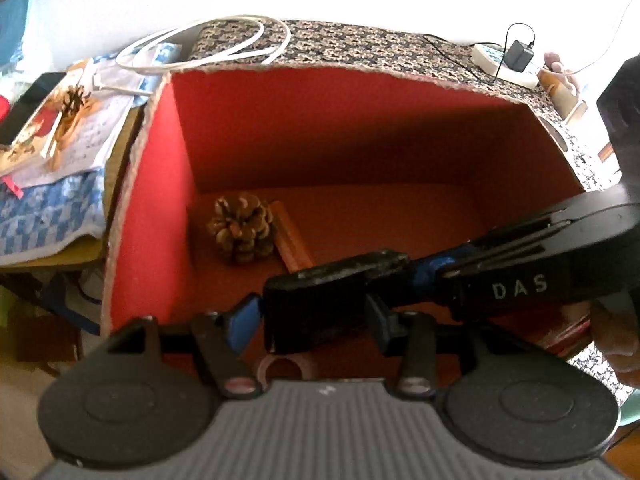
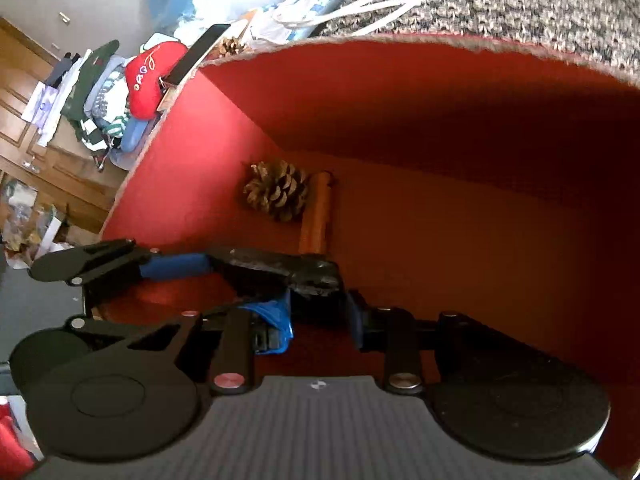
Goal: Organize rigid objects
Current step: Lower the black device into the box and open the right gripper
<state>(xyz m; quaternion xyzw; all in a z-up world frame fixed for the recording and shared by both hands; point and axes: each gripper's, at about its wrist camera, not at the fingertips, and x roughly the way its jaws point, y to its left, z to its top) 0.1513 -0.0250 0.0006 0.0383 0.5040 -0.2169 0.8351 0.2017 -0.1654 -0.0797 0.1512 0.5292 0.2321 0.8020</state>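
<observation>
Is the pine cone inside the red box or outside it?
Inside. The pine cone sits on the floor of the red box, in a back corner, beside an orange block.

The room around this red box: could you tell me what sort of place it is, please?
Probably a lived-in home: folded clothes piled by a wooden door, and a power strip behind the red box.

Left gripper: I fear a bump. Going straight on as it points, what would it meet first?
The left gripper would meet the black block, already between its fingers; past that, probably the red box floor; depth unclear.
</observation>
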